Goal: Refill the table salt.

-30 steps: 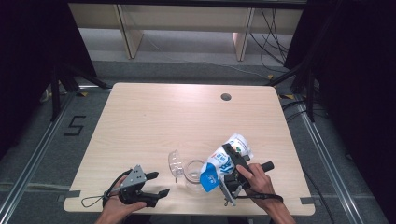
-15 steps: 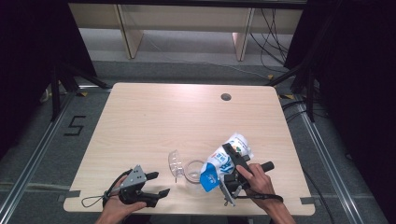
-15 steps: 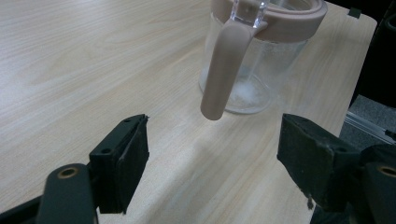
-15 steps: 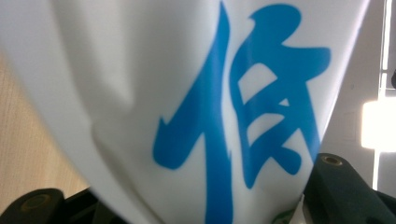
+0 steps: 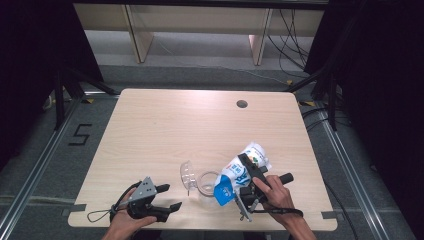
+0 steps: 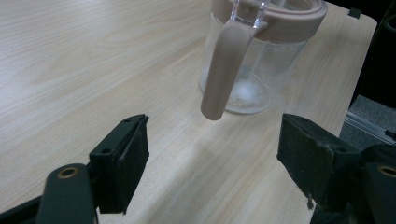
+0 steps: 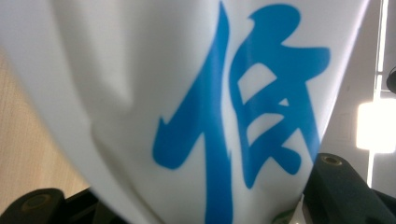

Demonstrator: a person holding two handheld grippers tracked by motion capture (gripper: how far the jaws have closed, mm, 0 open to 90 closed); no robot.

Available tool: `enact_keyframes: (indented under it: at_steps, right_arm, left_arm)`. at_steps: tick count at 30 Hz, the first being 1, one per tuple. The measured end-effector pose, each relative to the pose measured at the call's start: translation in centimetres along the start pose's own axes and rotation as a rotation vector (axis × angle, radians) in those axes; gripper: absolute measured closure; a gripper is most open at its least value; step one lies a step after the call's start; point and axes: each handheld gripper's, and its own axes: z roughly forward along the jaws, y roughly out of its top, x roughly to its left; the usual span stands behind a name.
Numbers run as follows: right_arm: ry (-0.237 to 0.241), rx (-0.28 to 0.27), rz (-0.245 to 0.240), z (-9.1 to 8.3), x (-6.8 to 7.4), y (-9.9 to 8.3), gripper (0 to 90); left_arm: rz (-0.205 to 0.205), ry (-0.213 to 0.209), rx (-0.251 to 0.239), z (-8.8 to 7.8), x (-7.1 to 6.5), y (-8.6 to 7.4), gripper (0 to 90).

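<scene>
A clear jar (image 5: 206,184) with a pinkish rim and hinged lid stands near the table's front edge; in the left gripper view the jar (image 6: 254,60) shows a pink handle hanging down its side. My right gripper (image 5: 247,175) is shut on a white and blue pouch (image 5: 243,169), tilted with its lower end over the jar's mouth. Close up, the pouch (image 7: 196,107) is white with a large blue character. My left gripper (image 5: 167,197) rests open on the table left of the jar, its fingers (image 6: 123,163) apart and empty, pointing at the jar.
The wooden table (image 5: 165,130) has a round cable hole (image 5: 242,104) at its far right. Dark floor, rails and a shelf frame surround it. A floor mark reads 5 at the left.
</scene>
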Motion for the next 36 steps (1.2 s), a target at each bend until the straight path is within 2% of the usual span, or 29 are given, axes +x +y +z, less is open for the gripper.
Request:
enact_keyframes:
  at_steps: [2,4,6,7,8,15,16,17,21,22,23,24,25,27,29,30,32,33,34,36]
  right_arm:
    - [0.004,0.007,-0.007,-0.06,-0.04,-0.01,51.4]
    - [-0.007,-0.009,-0.053,0.01,-0.39,0.02,51.4]
    - [0.005,0.008,0.003,-0.05,0.07,-0.02,51.5]
    - [0.006,0.015,0.013,-0.08,0.16,-0.01,51.4]
    - [0.001,-0.002,0.018,0.05,0.23,0.01,51.5]
    - [-0.013,-0.010,-0.002,0.10,0.08,0.06,51.7]
    - [-0.014,-0.018,-0.020,0.17,0.00,0.06,51.6]
    - [-0.009,-0.002,-0.014,0.07,0.07,0.08,51.7]
    - [-0.012,-0.010,-0.015,0.13,0.15,0.09,51.7]
    - [-0.011,-0.010,-0.022,0.13,0.14,0.12,51.7]
    - [-0.008,0.000,-0.063,0.01,-0.15,0.27,51.8]
    - [-0.008,0.000,-0.063,0.01,-0.15,0.27,51.8]
    - [-0.006,0.000,-0.022,0.08,0.17,0.20,51.9]
    - [-0.009,0.003,0.006,0.05,0.37,0.22,52.0]
    - [-0.017,-0.021,-0.053,0.20,-0.04,0.26,52.0]
    - [-0.008,-0.002,-0.014,0.09,0.23,0.18,52.0]
    - [-0.011,-0.006,-0.056,0.13,-0.09,0.24,52.0]
    - [-0.009,0.007,-0.033,0.04,0.08,0.21,52.0]
    - [-0.012,-0.003,-0.052,0.11,-0.06,0.23,52.0]
    - [-0.016,-0.008,-0.050,0.15,-0.03,0.22,52.1]
  left_arm:
    - [0.000,0.000,0.000,0.01,-0.01,0.00,24.3]
    - [0.001,-0.001,0.000,0.01,-0.01,0.00,24.3]
    - [-0.002,0.000,-0.002,0.04,-0.03,0.00,24.3]
    - [-0.003,-0.001,-0.003,0.05,-0.03,0.00,24.3]
    - [-0.004,-0.001,-0.003,0.04,-0.03,0.00,24.3]
    - [0.000,0.000,0.000,0.02,-0.02,0.00,24.3]
    - [-0.002,0.000,-0.002,0.04,-0.03,-0.01,24.3]
    - [-0.002,0.000,-0.002,0.05,-0.03,0.00,24.3]
    - [-0.002,-0.001,-0.002,0.04,-0.04,-0.01,24.3]
    - [-0.002,0.000,-0.002,0.04,-0.03,-0.01,24.3]
    - [-0.002,0.000,-0.002,0.04,-0.03,-0.01,24.3]
    - [-0.002,0.000,-0.002,0.04,-0.04,-0.01,24.3]
    - [-0.002,0.000,-0.002,0.04,-0.04,-0.01,24.3]
    - [0.003,-0.004,-0.001,0.06,-0.01,0.00,24.3]
    - [-0.002,-0.001,-0.001,0.05,-0.04,-0.01,24.3]
    - [-0.001,-0.001,-0.001,0.05,-0.04,-0.01,24.3]
    - [-0.002,-0.001,-0.002,0.05,-0.04,-0.01,24.3]
    - [0.002,-0.002,-0.001,0.05,-0.02,-0.01,24.3]
    - [-0.002,-0.001,-0.001,0.05,-0.04,-0.01,24.3]
    - [0.001,-0.002,-0.001,0.05,-0.03,-0.01,24.3]
